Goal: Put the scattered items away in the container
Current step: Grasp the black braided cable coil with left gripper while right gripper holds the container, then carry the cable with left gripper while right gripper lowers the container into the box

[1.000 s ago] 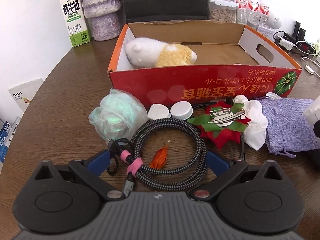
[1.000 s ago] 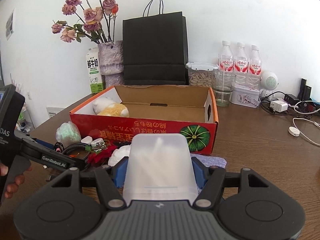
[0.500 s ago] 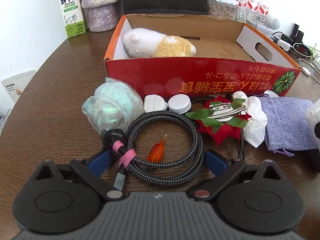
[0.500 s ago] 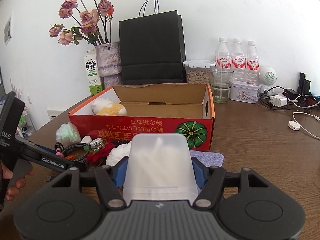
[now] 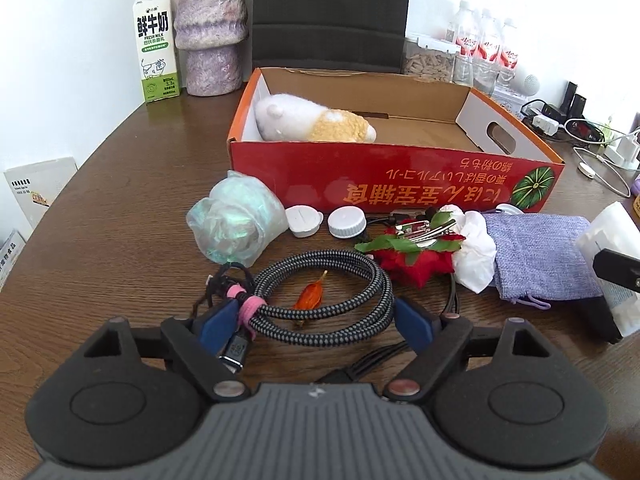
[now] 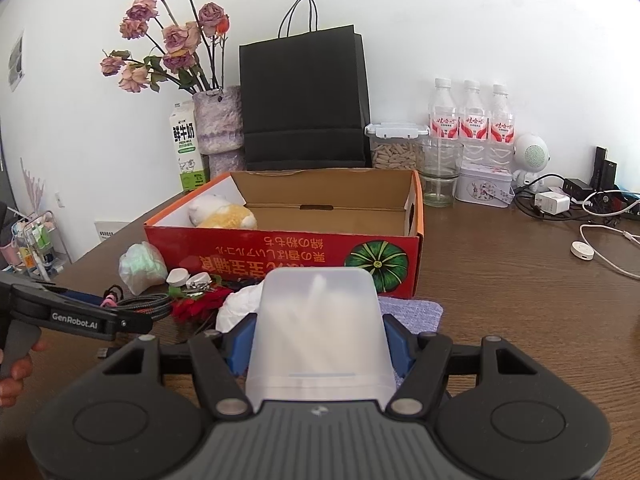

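Note:
The red cardboard box [image 5: 400,168] stands mid-table and holds a white-and-yellow plush toy [image 5: 312,122]; both show in the right wrist view too, the box [image 6: 280,252] and the toy [image 6: 222,212]. My left gripper [image 5: 316,320] is open, its blue pads either side of a coiled braided cable [image 5: 320,292] lying on the table. My right gripper [image 6: 320,344] is shut on a translucent white plastic container [image 6: 320,332], held above the table in front of the box.
In front of the box lie a green plastic-wrapped bundle [image 5: 234,224], two white caps [image 5: 346,221], a red flower clip [image 5: 416,244], white tissue [image 5: 476,252] and a purple pouch [image 5: 540,256]. Milk carton [image 5: 156,44], vase [image 5: 210,24], bottles [image 6: 472,120] and chargers [image 6: 560,200] stand behind.
The left gripper has tilted up and its pads now sit closer around the cable coil. The right gripper has risen slightly, still holding the white container.

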`<state>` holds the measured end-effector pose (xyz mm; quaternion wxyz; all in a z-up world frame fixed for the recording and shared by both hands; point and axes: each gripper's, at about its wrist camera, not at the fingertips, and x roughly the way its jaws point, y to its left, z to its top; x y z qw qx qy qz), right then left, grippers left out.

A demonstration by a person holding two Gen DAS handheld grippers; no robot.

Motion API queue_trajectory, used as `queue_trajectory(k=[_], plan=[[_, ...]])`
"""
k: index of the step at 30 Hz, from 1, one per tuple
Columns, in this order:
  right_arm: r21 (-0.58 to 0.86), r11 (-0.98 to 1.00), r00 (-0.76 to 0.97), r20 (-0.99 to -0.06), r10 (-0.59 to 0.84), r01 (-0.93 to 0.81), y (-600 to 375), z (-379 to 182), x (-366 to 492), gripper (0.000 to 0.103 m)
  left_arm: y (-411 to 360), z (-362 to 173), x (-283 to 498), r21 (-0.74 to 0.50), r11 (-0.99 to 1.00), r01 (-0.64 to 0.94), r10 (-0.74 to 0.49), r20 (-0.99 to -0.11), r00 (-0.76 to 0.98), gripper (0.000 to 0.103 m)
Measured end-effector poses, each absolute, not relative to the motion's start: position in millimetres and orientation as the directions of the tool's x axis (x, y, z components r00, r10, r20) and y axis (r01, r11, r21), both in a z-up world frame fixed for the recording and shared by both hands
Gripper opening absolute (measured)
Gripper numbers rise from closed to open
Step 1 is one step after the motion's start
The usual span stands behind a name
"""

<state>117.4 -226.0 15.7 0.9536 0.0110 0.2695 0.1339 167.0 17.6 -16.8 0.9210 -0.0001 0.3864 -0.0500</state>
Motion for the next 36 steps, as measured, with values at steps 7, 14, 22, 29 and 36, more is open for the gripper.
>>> queue_trajectory(k=[7,14,22,29,36], plan=[[0.088,0.962,0.818,-0.509,0.267,-0.259,-223,18,112,0.064,25,-22,158,-0.057,0.995,0.083,-0.099,-0.718,0.689,0.085],[0.089,0.963,0.818,-0.510,0.265,-0.256,-222,19,110,0.064,25,-23,163,-0.030,0.997,0.072,-0.070,-0.742,0.667,0.095],[0.090,0.960,0.818,-0.507,0.272,-0.264,-221,21,106,0.064,18,-33,187,-0.001,0.999,0.053,-0.033,-0.795,0.606,0.100],[0.089,0.962,0.821,-0.505,0.266,-0.257,-222,22,108,0.064,21,-30,182,-0.033,0.998,0.046,-0.054,-0.782,0.621,0.092],[0.088,0.964,0.834,-0.485,0.261,-0.250,-220,30,117,0.064,19,2,157,-0.038,0.998,0.059,-0.069,-0.688,0.723,0.092]])
